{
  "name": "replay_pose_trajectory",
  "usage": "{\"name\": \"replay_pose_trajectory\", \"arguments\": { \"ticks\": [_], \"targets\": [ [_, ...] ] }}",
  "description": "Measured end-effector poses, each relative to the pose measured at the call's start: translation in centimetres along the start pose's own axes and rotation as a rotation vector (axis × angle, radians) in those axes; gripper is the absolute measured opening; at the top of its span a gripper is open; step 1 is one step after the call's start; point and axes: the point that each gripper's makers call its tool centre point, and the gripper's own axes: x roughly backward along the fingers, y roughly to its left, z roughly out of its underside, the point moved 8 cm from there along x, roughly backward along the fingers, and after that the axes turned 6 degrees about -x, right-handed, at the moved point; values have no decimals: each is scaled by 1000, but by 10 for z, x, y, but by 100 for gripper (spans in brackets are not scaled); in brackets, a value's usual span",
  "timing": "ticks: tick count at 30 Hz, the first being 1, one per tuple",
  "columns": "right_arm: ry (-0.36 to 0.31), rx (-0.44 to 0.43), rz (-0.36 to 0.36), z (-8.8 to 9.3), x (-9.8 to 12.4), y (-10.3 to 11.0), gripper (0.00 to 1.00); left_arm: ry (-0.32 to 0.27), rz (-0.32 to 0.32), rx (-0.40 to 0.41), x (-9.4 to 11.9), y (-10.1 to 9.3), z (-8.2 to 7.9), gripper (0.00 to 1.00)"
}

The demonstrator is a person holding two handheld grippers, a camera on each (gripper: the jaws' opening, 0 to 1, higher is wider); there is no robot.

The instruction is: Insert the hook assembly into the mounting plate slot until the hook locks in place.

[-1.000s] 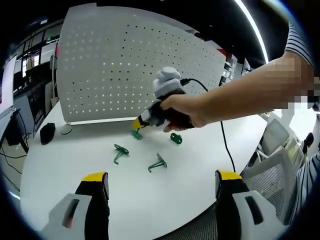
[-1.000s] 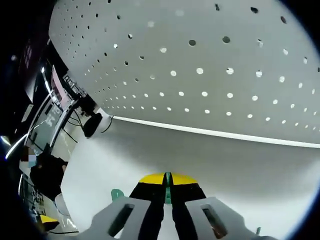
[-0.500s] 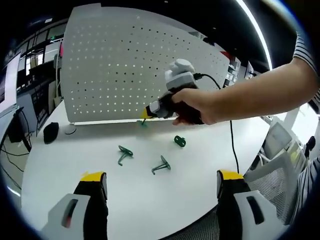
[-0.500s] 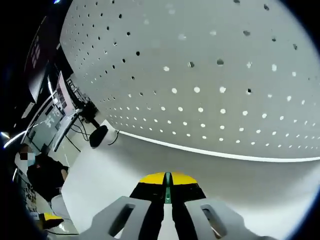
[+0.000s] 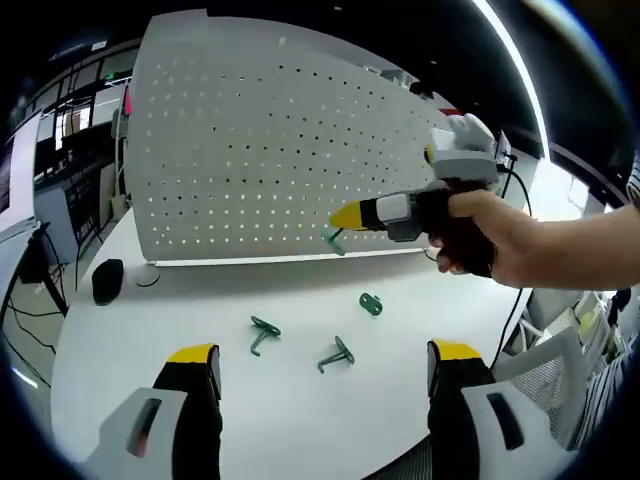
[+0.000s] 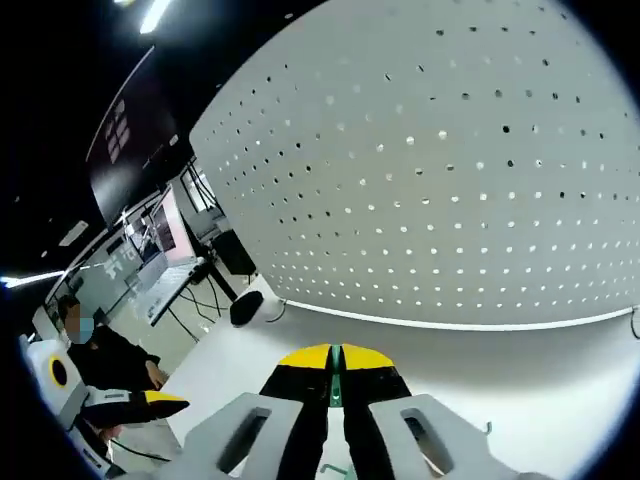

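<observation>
A white pegboard [image 5: 270, 150] is showing rows of dark holes. Below it, three green hooks [image 5: 264, 332] are lying on the white table [image 5: 130, 330] (gripper [image 6: 336, 378] tips are showing yellow over black).

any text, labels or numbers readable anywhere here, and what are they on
None can be read.
Dark panel at the upper left of the right gripper view: pale marks, too blurred to read.
Screens behind the table in that view: lit, but nothing legible.
Pegboard, green hooks on the table, held hook, right tool and left tool: no lettering visible.
</observation>
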Motion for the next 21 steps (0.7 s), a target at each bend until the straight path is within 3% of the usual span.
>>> {"name": "replay_pose_trajectory", "arguments": {
  "ticks": [1, 3, 7, 9, 11, 14, 21],
  "targets": [
    [-41, -34, -17, 0, 8, 6, 0, 6, -12, -21, -2, 0, -4, 87],
    [-59, -60, -32, 4, 21, 13, 0, 12, 4, -57, -4, -2, -12, 82],
    [-104, -105, -58, 7, 39, 23, 0, -3, 36, -48, -10, -9, -24, 80],
    [-139, -146, -79, 5, 49, 28, 0, -3, 65, -46, -12, -13, -29, 75],
    [-153, -143, -81, 3, 56, 31, 0, -16, 86, -46, -13, -18, -34, 70],
    [-169, -152, -98, 2, 64, 34, 0, -12, 93, -56, -17, -23, -38, 72],
    [-190, -140, -138, 5, 75, 43, 0, -28, 151, -40, -21, -35, -46, 60]
  ]
}}
